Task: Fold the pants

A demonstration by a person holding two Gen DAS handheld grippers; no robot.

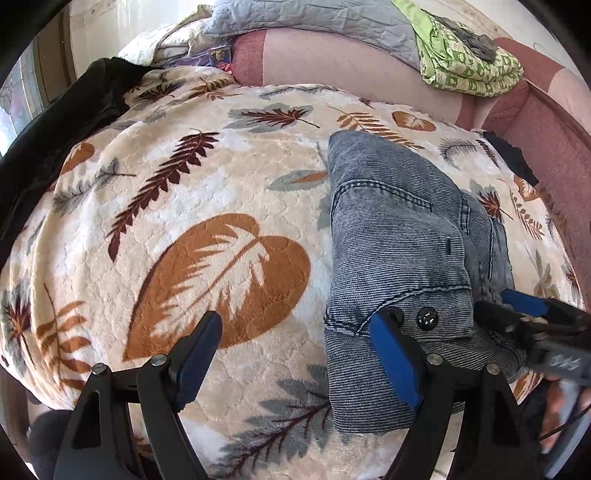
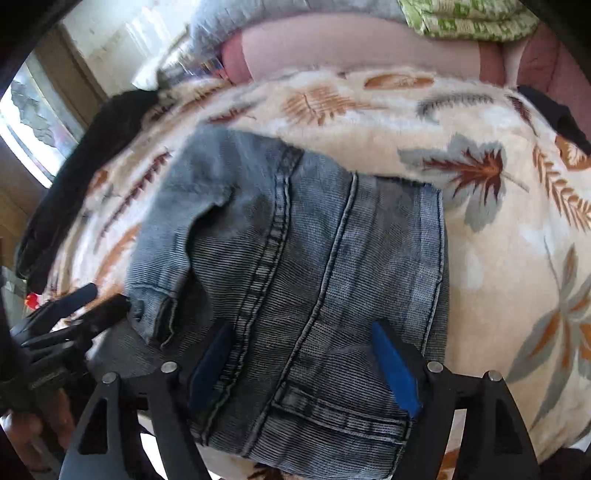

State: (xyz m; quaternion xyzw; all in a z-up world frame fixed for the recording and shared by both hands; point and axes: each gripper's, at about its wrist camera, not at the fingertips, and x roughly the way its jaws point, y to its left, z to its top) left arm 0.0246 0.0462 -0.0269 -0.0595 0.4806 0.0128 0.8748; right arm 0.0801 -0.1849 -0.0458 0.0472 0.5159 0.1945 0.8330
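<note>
Grey-blue denim pants [image 1: 399, 258] lie folded into a compact bundle on a leaf-patterned blanket [image 1: 184, 206]; they also fill the right wrist view [image 2: 295, 258]. My left gripper [image 1: 299, 328] is open, its right finger resting on the bundle's near edge by the black button [image 1: 427, 318], its left finger over bare blanket. My right gripper [image 2: 303, 350] is open, low over the near part of the pants with both fingers astride the denim. The right gripper also shows in the left wrist view [image 1: 517, 306], at the pants' right edge. The left gripper shows in the right wrist view [image 2: 96, 299].
The blanket [image 2: 498, 240] covers a bed. A black garment [image 1: 55, 140] lies at its left edge. A pink headboard cushion [image 1: 332, 62], a grey quilt [image 1: 314, 18] and a green patterned cloth [image 1: 469, 62] lie at the back. A dark item [image 1: 513, 158] sits at the right edge.
</note>
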